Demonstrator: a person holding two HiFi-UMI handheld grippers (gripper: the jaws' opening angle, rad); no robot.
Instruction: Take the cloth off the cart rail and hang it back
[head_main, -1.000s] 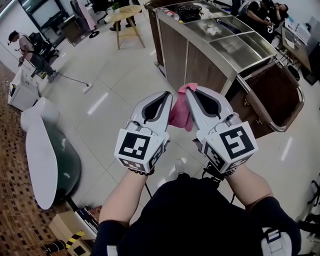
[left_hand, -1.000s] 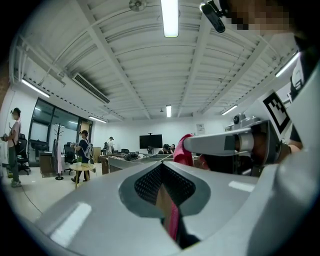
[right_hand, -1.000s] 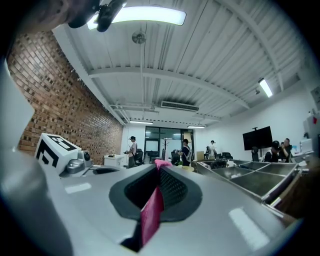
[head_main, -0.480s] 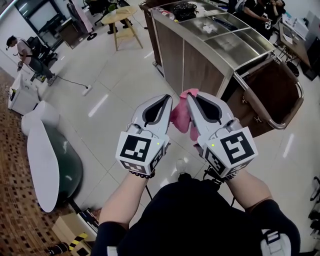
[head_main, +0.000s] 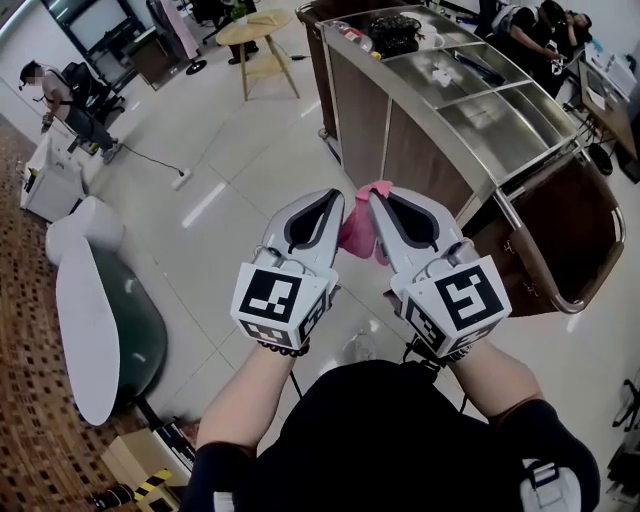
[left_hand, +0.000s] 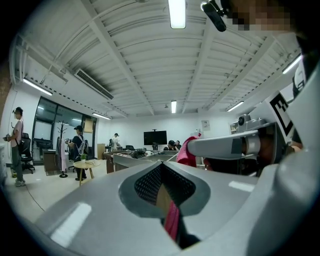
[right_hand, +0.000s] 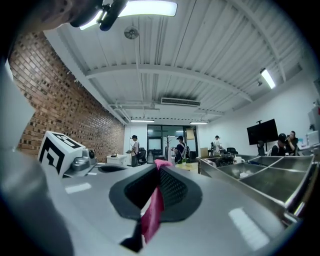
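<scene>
- I see both grippers raised side by side in front of me, just short of the cart (head_main: 470, 120), their tips nearly meeting.
- The left gripper (head_main: 334, 196) has its jaws pressed together. In its own view a strip of the pink cloth (left_hand: 172, 220) runs down the seam between them, so it is clamped on the cloth.
- The right gripper (head_main: 373, 197) is the same: its jaws are closed, and pink fabric hangs out of the slit between them in the right gripper view.
- The cloth (head_main: 356, 228) is bunched in the gap between the two grippers. A small tuft pokes up above the tips and the rest droops below.
- It is off the cart, held in the air over the tiled floor on the near side of the cart's wooden side panel.
- The cart rail (head_main: 528, 250) is a bent metal tube at the cart's near end, to the right of the right gripper. The cloth is apart from it and nothing hangs on it.
- The cart's top is a row of steel trays, with a dark bundle at the far end.
- Beyond the cart's far left corner stands a small round wooden table (head_main: 258, 28).
- Well to the left of the cart, a person (head_main: 62, 95) bends over near the wall.
</scene>
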